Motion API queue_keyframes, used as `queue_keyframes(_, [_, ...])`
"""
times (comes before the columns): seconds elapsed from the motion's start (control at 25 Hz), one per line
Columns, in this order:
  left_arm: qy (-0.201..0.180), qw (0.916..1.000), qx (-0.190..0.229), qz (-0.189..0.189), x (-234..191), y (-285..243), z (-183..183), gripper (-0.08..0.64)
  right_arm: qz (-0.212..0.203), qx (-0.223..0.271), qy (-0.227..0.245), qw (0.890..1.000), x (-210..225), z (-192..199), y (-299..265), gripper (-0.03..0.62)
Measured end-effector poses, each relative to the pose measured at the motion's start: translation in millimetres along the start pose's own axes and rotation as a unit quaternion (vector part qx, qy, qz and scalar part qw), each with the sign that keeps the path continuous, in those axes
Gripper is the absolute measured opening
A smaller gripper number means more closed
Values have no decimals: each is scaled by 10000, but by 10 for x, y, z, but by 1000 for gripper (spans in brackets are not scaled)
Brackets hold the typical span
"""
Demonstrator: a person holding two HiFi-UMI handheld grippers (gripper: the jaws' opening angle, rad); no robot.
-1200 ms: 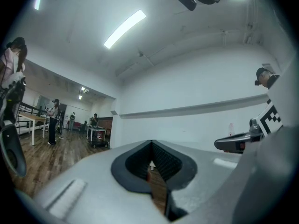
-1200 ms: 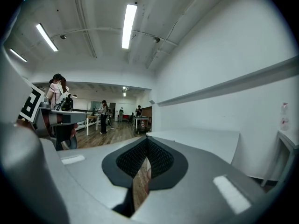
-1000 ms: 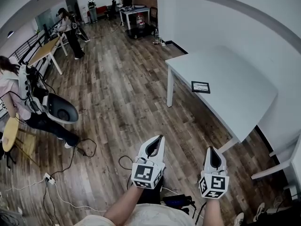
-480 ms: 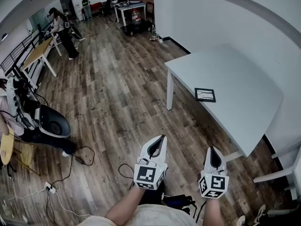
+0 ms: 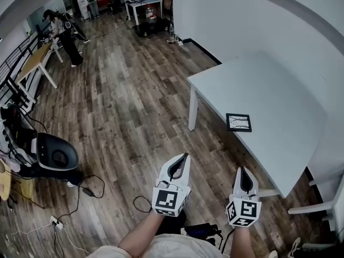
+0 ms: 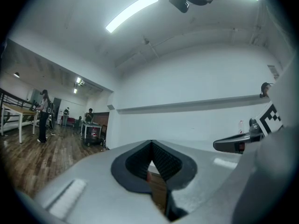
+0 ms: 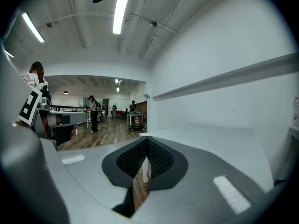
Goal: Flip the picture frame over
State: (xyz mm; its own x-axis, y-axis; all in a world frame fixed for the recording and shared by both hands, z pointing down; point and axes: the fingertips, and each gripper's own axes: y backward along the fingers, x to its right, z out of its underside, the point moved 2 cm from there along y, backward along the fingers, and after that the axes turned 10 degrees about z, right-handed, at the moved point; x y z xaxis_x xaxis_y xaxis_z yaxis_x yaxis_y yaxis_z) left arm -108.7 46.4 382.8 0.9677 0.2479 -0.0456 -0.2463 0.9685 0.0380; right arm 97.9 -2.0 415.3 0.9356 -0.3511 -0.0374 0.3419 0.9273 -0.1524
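At the bottom of the frame, the left gripper (image 5: pixel 184 157) and the right gripper (image 5: pixel 242 170) are held side by side above the wood floor (image 5: pixel 134 106), each with its jaws pressed together and nothing between them. Beyond them, right of centre, the dark-edged picture frame (image 5: pixel 238 122) lies flat on the white table (image 5: pixel 269 85) near its lower-left edge, well apart from both grippers. Far off at the upper left, a person (image 5: pixel 63 28) stands by a desk (image 5: pixel 32 63).

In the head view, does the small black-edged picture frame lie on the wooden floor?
No, the small black-edged picture frame lies flat on the white rectangular table, close to one of its edges.
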Motion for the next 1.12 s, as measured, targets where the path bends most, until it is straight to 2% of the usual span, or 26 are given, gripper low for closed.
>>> queue_keyframes(0.36, [-23,9994,-45,342,-585,-686,59,0,281,-126,-110,9995,-131,-71,-837,25])
queue_keyframes(0.52, [-77,9988,73,473,-723,-876,13,0,456,-124,-153,9988,-104,-134,-1037,25])
queue_keyframes(0.68, [34,9987,65,495,-892,-983,7,0,561,-157,-160,9982,-137,-136,-1183,25])
queue_keyframes(0.88, [79,9981,-60,613,-939,-1163,51,0,640,-199,-143,9976,-115,-130,-1310,25])
queue_keyframes(1.04, [23,9972,110,734,-931,-1345,33,0,698,-238,-194,9971,-74,-111,-1414,25])
queue_keyframes(1.12, [34,9969,-53,779,-910,-1464,34,0,723,-249,-227,9968,-20,-107,-1501,25])
